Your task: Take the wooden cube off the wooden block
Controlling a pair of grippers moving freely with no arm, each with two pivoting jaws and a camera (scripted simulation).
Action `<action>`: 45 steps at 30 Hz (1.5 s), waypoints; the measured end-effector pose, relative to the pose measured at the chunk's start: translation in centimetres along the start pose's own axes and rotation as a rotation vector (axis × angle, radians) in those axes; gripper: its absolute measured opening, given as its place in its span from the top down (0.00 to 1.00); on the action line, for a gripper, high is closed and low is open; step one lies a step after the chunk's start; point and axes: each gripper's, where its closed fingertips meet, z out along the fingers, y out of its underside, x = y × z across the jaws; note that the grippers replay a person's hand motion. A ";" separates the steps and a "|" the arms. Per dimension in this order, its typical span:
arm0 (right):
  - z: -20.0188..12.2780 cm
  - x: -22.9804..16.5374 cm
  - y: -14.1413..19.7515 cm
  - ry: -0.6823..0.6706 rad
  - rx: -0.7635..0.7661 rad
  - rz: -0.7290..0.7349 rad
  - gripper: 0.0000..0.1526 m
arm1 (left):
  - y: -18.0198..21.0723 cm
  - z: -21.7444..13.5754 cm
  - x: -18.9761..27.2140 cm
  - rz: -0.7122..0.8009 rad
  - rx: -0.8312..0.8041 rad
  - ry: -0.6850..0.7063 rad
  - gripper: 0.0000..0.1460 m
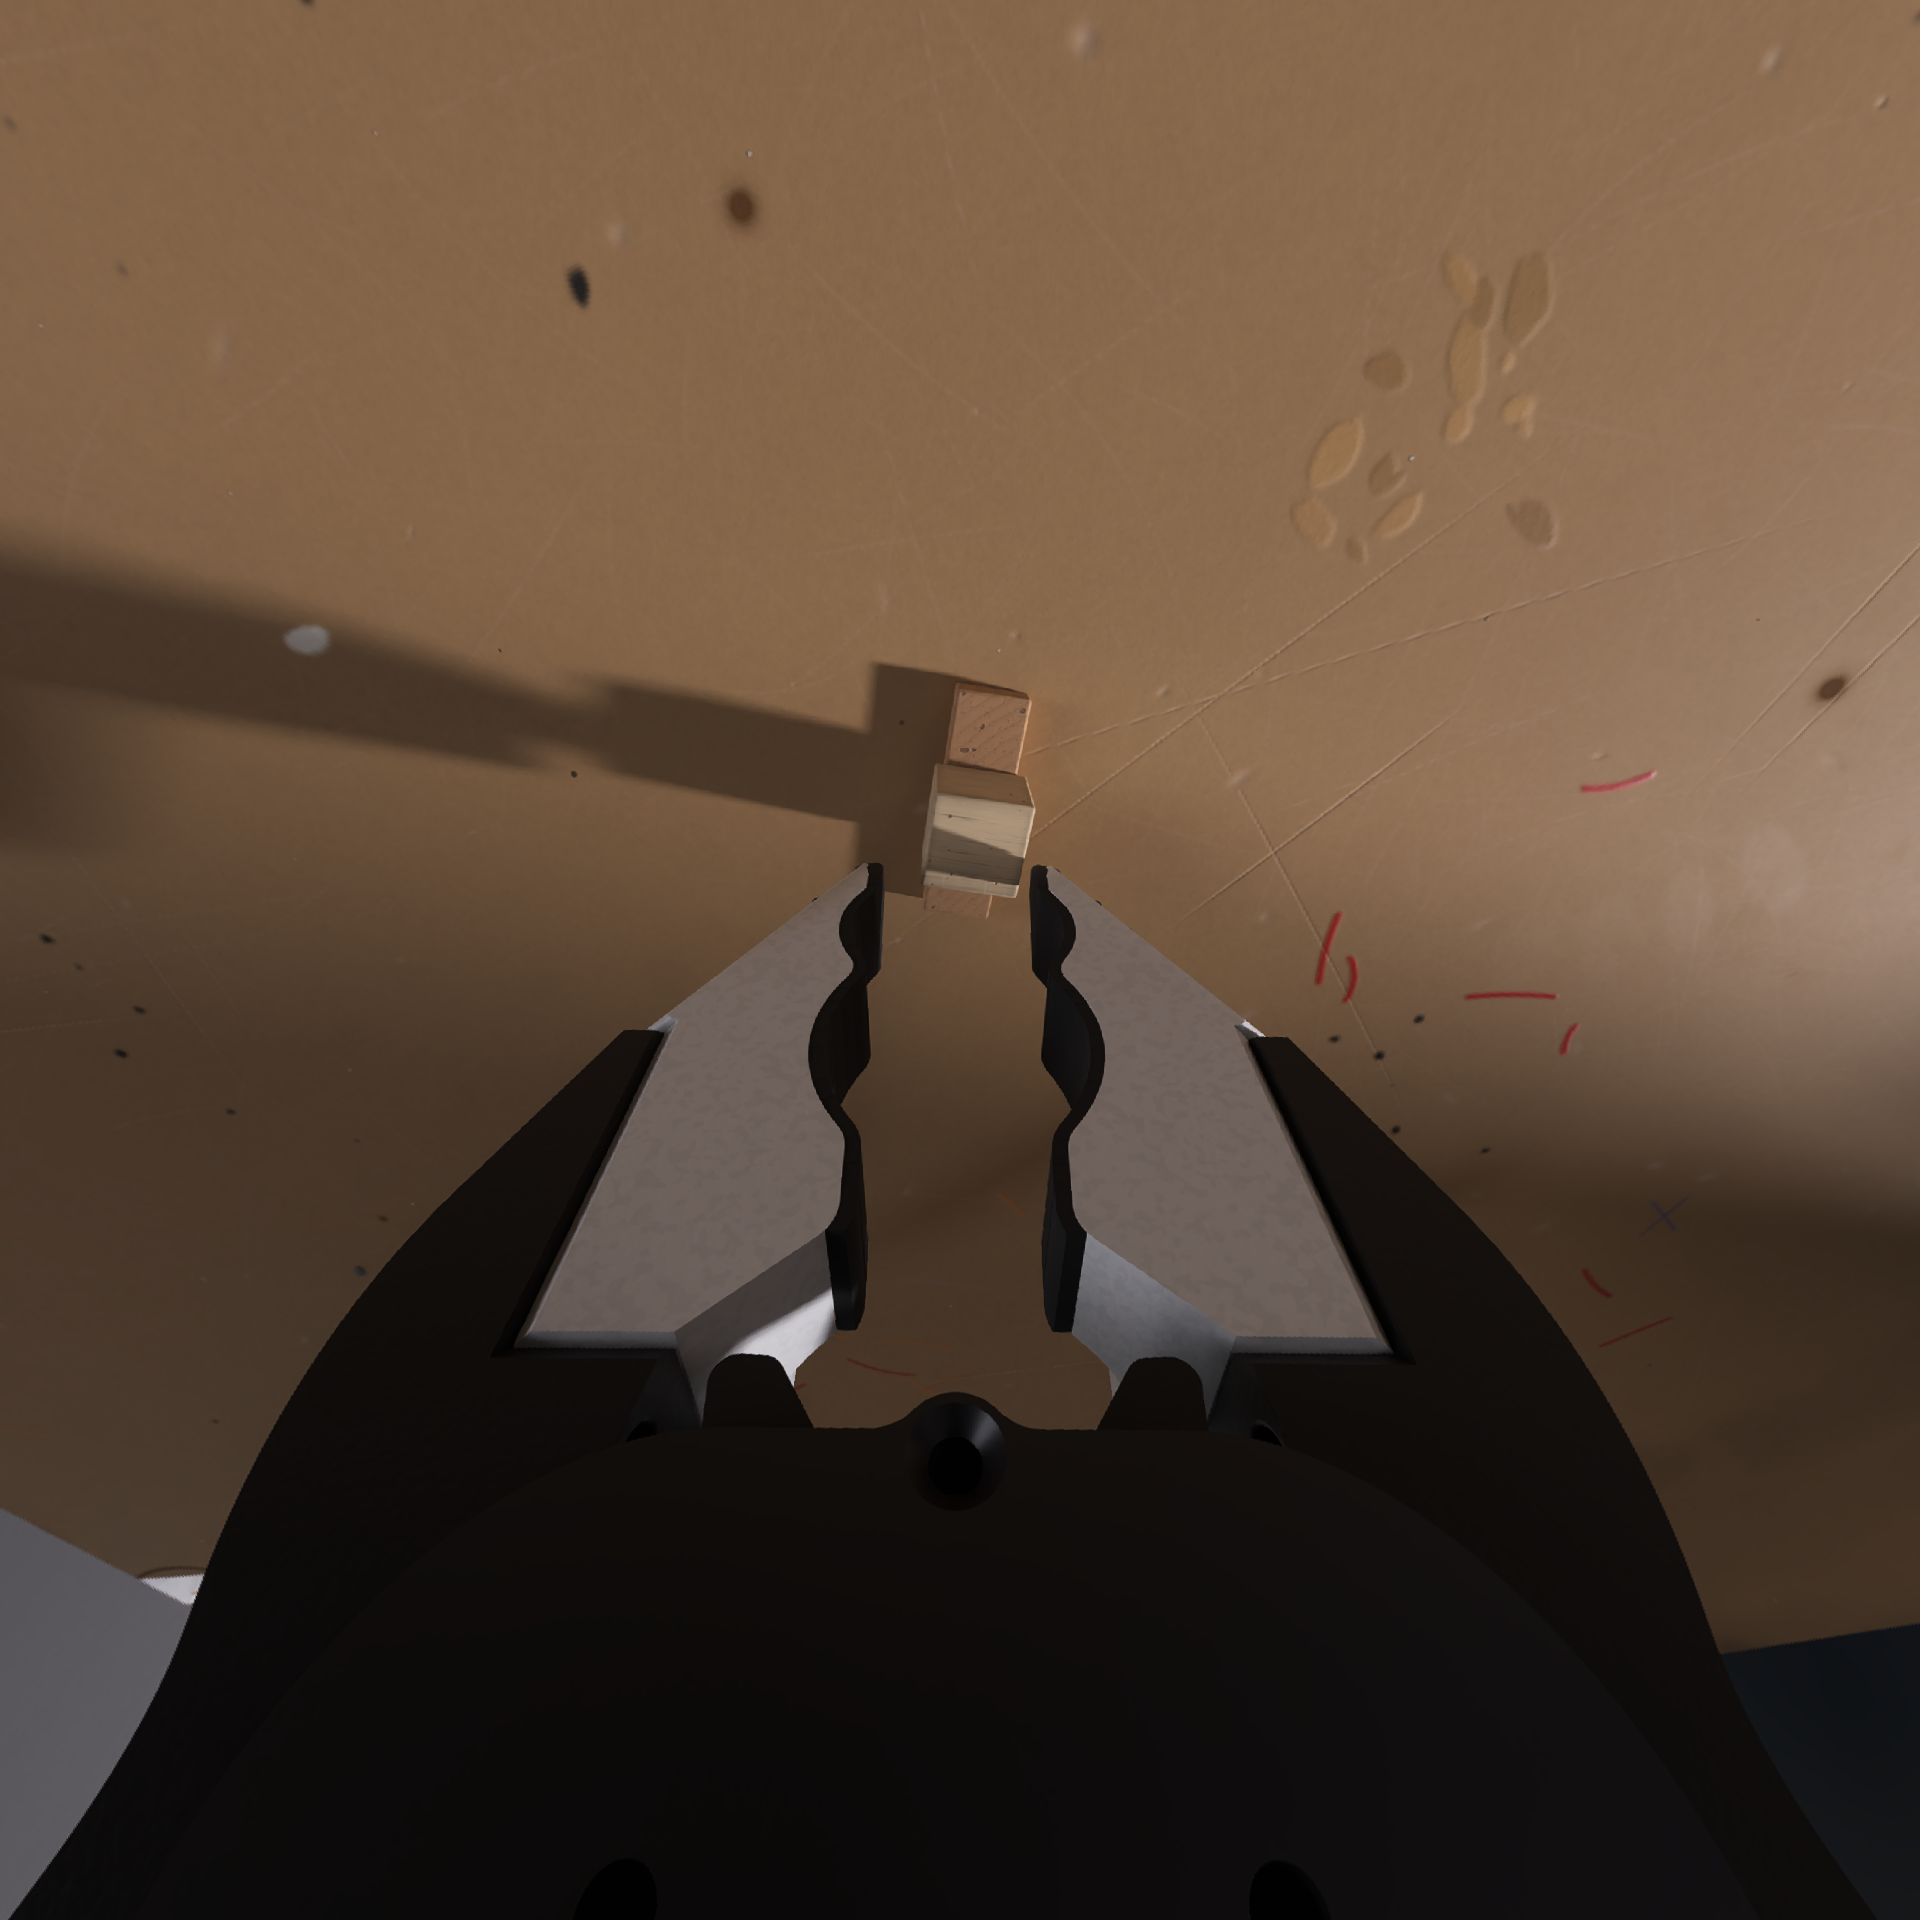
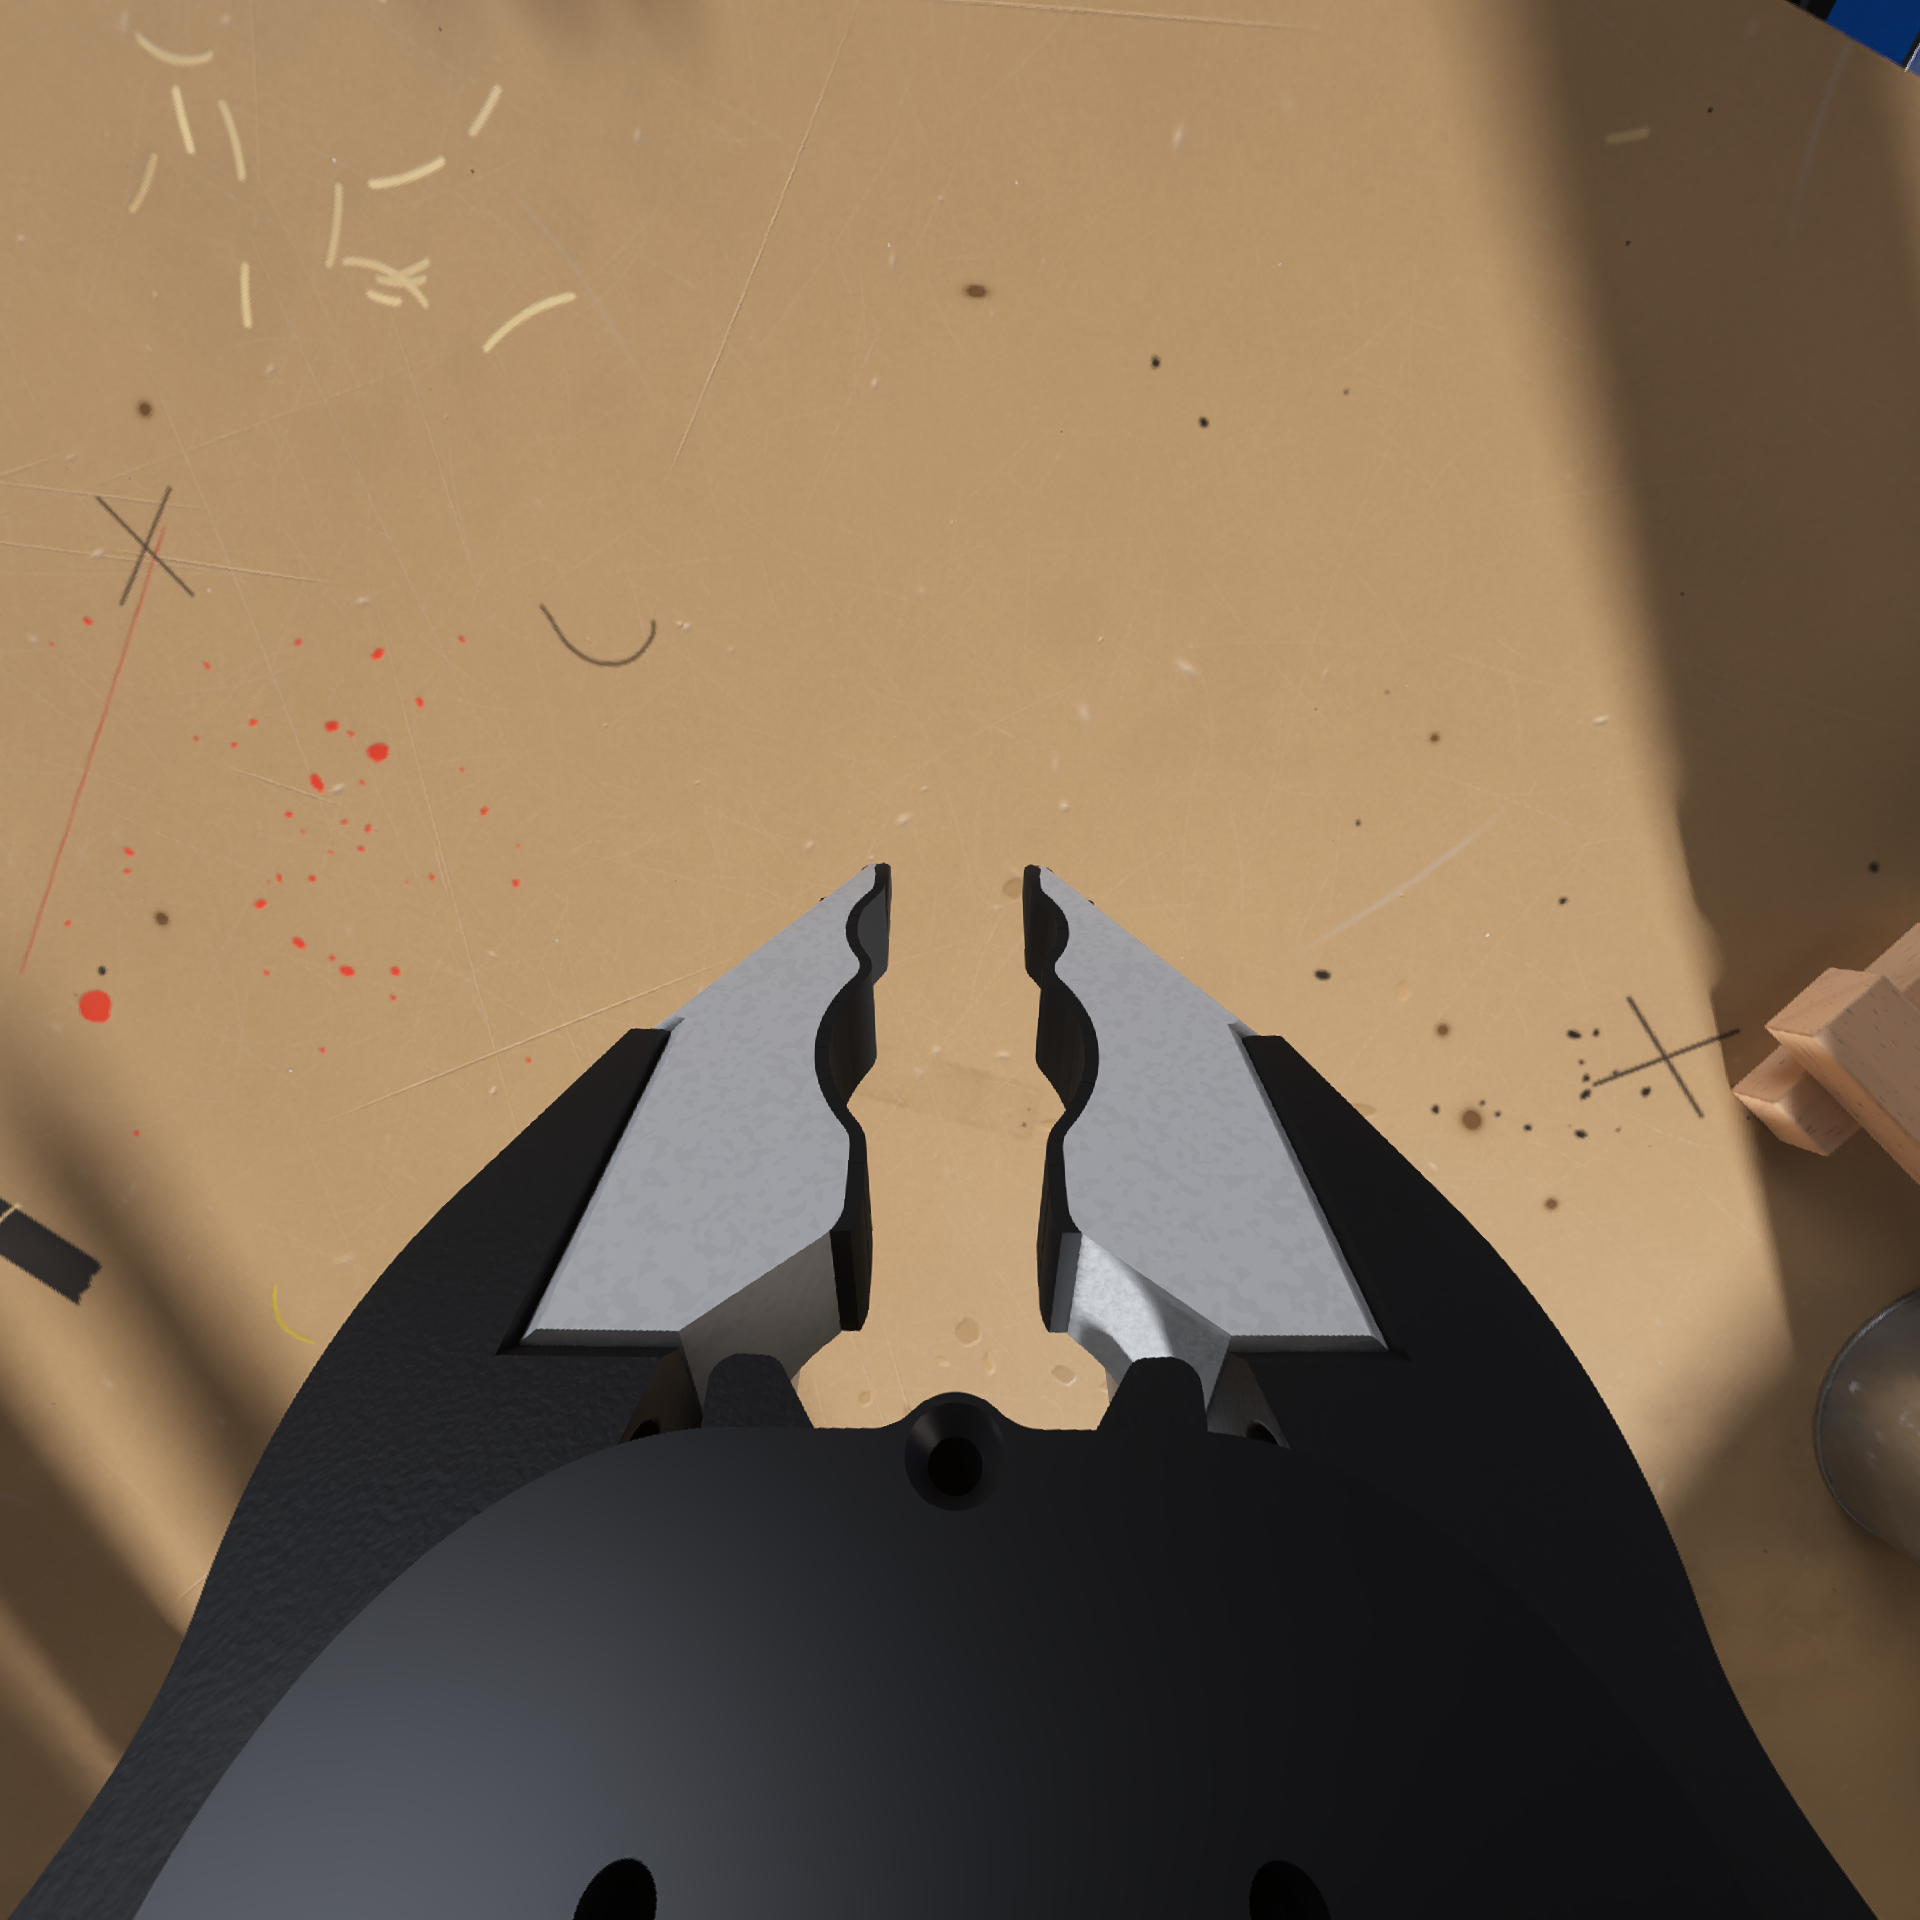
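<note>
- The table is a scuffed tan board, flecked with dark specks and red marks. In the left wrist view its near edge shows only at the two bottom corners of the picture. No far edge or corner is in view, so the stack's place can only be given as well in from that near edge.
- The left gripper hovers above the table with its jaws parted and nothing between them. The gap looks a little wider than the cube.
- The right gripper is likewise parted and empty, over bare table. Wooden pieces and a grey round thing sit at the right border of its view. I cannot tell whether those pieces are the task's stack.
- The block lies flat, running away from the left gripper, with its near end peeking out under the cube.
- The cube, paler wood, sits on the block's near part, just beyond the left fingertips and roughly in line with the gap between them.
- Step in hand, as I judge it: the approach. The cube is not yet gripped.
- The next move calls for the left gripper to advance until the fingers flank the cube's sides, staying above the block, then close and lift straight up. A low or skewed entry could nudge the block.
</note>
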 end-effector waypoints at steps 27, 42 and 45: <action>0.3 -0.1 0.6 -0.005 -0.037 -0.017 0.84 | 0.2 0.5 0.2 0.132 0.062 -0.003 0.81; 0.4 -0.1 0.9 -0.008 -0.048 -0.024 0.84 | 0.1 1.1 0.3 0.166 0.071 -0.016 0.87; 0.3 -0.1 0.9 -0.009 -0.050 -0.024 0.84 | 0.0 1.0 0.5 0.157 0.081 0.000 0.87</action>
